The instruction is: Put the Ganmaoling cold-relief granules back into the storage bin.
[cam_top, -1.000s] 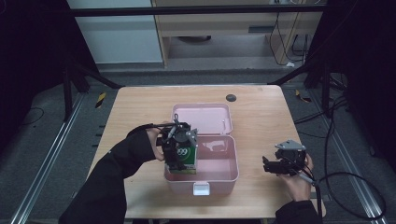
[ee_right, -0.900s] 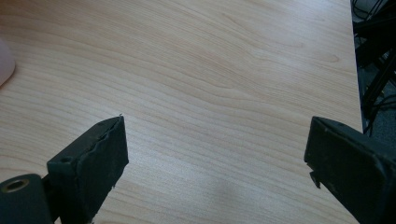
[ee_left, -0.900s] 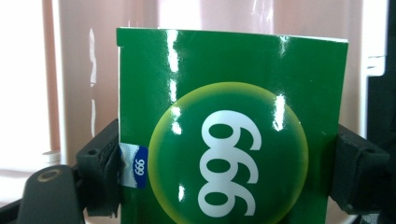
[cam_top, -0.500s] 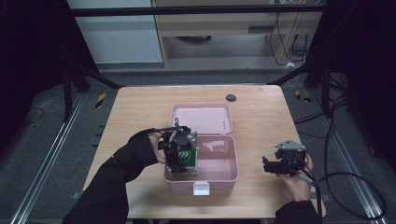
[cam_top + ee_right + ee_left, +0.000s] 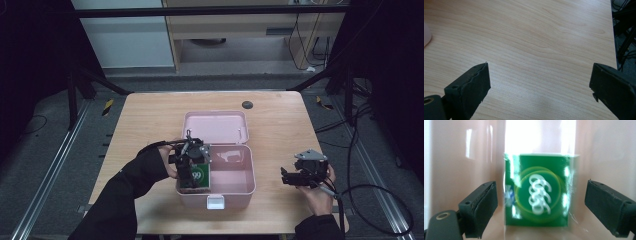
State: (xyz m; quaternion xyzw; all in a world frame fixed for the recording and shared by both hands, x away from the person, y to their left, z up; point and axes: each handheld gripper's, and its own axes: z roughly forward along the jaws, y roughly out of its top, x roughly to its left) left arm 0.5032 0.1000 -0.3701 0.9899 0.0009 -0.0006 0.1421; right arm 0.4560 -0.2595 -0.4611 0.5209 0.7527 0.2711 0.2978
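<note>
One green box (image 5: 536, 192), seemingly unclamped

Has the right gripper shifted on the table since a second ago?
No. The right gripper sits at the same spot right of the pink box, near the table's right edge, jaws open over bare wood.

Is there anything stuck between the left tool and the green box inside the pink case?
No. The green box sits in the pink case between the left tool's jaws, which have just been opening. Only small gaps show on both sides, with nothing in them.
</note>
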